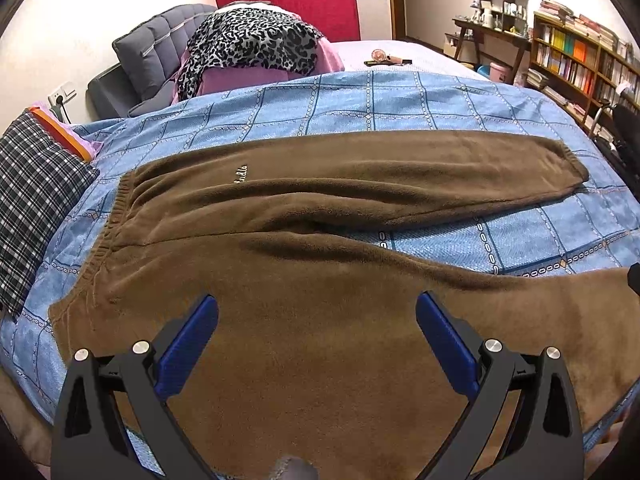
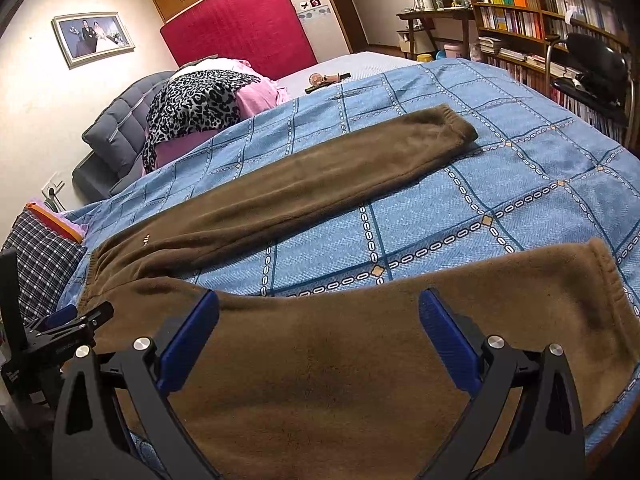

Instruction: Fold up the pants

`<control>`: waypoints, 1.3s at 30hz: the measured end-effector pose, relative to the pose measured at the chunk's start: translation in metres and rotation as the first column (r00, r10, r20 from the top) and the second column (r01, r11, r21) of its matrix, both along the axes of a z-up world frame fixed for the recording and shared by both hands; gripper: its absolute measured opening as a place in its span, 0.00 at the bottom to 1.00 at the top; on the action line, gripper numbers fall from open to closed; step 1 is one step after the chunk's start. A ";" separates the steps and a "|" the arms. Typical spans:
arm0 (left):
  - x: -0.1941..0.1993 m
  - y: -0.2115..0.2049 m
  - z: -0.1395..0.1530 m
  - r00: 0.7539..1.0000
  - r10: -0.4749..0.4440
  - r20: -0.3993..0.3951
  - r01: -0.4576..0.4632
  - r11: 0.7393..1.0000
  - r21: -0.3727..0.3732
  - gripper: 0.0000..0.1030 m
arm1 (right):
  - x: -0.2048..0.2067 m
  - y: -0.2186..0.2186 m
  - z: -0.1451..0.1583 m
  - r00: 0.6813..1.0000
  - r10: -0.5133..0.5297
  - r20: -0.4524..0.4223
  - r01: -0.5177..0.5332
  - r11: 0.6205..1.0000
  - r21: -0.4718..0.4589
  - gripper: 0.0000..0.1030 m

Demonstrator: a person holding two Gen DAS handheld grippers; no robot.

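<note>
Brown fleece pants [image 1: 320, 208] lie spread flat on a blue patterned bedspread [image 1: 400, 96], waistband to the left, both legs running right in a V. My left gripper [image 1: 317, 312] hovers open over the near leg close to the hip, blue pads wide apart, nothing held. My right gripper [image 2: 319, 308] is also open, above the near leg [image 2: 360, 360] farther toward its cuff [image 2: 608, 276]. The far leg [image 2: 320, 176] ends in a cuff at the upper right. The left gripper [image 2: 68, 320] shows at the left edge of the right wrist view.
A plaid cloth [image 1: 32, 200] lies at the left by the waistband. A leopard-print garment [image 1: 248, 48] on pink bedding and a grey cushion [image 1: 152, 52] sit at the bed's head. Small items [image 1: 386, 58] lie on the far bed. Bookshelves [image 2: 540, 12] and a chair [image 2: 592, 68] stand right.
</note>
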State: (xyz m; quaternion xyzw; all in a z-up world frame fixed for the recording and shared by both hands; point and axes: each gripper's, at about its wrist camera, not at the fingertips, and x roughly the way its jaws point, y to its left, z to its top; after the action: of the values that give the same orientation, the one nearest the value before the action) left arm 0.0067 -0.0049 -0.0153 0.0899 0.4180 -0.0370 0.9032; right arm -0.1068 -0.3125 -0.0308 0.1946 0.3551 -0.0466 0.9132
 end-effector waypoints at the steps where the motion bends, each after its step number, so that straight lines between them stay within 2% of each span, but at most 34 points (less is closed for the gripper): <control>1: 0.000 0.000 0.000 1.000 0.000 -0.001 0.000 1.000 0.000 0.95 | 0.000 0.000 -0.001 1.000 0.000 -0.001 0.000 1.000 0.000 0.98; 39: 0.033 0.019 -0.014 0.999 0.022 -0.041 -0.022 1.000 0.014 0.95 | 0.027 0.004 -0.012 0.997 0.016 -0.075 -0.018 1.000 -0.023 0.98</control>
State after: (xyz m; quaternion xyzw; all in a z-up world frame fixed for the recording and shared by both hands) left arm 0.0400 0.0139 -0.0292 0.0905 0.4378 -0.0263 0.8941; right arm -0.0796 -0.3083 -0.0428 0.1791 0.3898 -0.0502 0.9019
